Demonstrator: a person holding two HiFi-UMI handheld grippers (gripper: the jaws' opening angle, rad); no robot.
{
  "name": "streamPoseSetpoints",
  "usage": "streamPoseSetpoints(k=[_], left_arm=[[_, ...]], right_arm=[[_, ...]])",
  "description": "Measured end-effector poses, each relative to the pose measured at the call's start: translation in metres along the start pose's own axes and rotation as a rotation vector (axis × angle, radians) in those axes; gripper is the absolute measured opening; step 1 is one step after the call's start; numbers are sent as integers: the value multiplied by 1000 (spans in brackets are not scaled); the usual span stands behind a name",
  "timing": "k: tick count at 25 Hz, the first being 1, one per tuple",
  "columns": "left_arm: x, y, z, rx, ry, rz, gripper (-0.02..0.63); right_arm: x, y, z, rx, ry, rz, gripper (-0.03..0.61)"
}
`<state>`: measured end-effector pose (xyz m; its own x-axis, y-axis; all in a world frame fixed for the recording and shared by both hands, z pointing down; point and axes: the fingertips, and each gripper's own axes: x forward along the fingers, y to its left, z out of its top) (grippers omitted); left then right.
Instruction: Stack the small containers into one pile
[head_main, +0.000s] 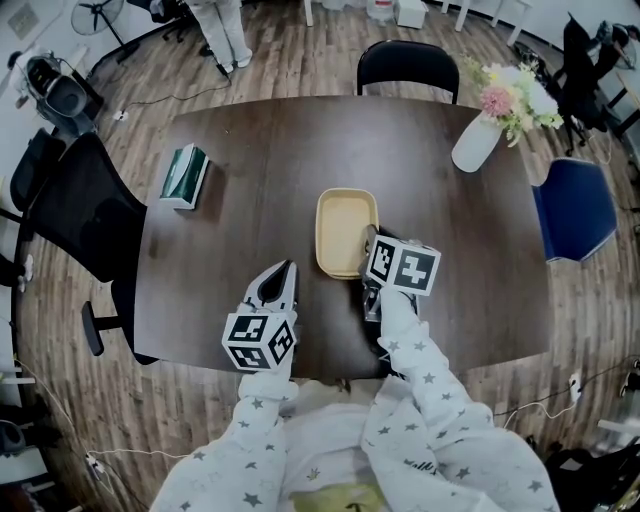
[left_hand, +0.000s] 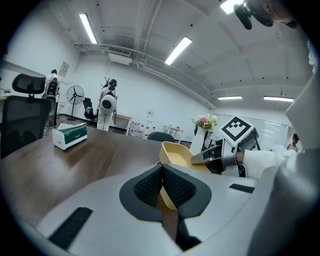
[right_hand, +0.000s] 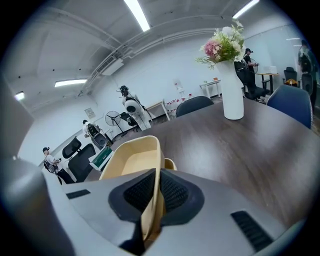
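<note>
Dark counter (head_main: 250, 150) holds 1 beige container (head_main: 345, 225) at its middle. Our right hand-held gripper (head_main: 368, 252) pinches its near wall; our left hand-held gripper (head_main: 284, 272) is closed, empty. We judge it grasped; next, a level lift for stacking.

- The pale yellow rectangular plastic container (head_main: 345, 225) looks smooth and matt.
- The dark brown wood-grain table (head_main: 250, 150) has a smooth top with a soft sheen.
- The left gripper (left_hand: 162, 167) has a smooth grey plastic shell; its black pads (left_hand: 147, 189) look ribbed and rubbery.
- The white vase (head_main: 476, 145) looks smooth and slightly glossy.
- The sleeves (head_main: 430, 370) are soft star-printed cloth.
</note>
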<state>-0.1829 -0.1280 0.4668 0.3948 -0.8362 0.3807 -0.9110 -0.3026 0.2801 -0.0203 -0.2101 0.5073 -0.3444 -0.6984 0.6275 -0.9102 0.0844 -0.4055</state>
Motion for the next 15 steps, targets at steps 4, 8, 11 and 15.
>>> streamPoseSetpoints(k=[4, 8, 11, 15], left_arm=[[5, -2, -2, 0, 7, -5, 25], [8, -3, -5, -1, 16, -9, 25], [9, -3, -7, -2, 21, -12, 25], [12, -5, -8, -3, 28, -13, 25]], right_arm=[[4, -9, -7, -1, 31, -2, 40], [9, -15, -14, -8, 53, -8, 40], [12, -16, -16, -13, 66, -9, 40], [16, -18, -19, -20, 85, -14, 40]])
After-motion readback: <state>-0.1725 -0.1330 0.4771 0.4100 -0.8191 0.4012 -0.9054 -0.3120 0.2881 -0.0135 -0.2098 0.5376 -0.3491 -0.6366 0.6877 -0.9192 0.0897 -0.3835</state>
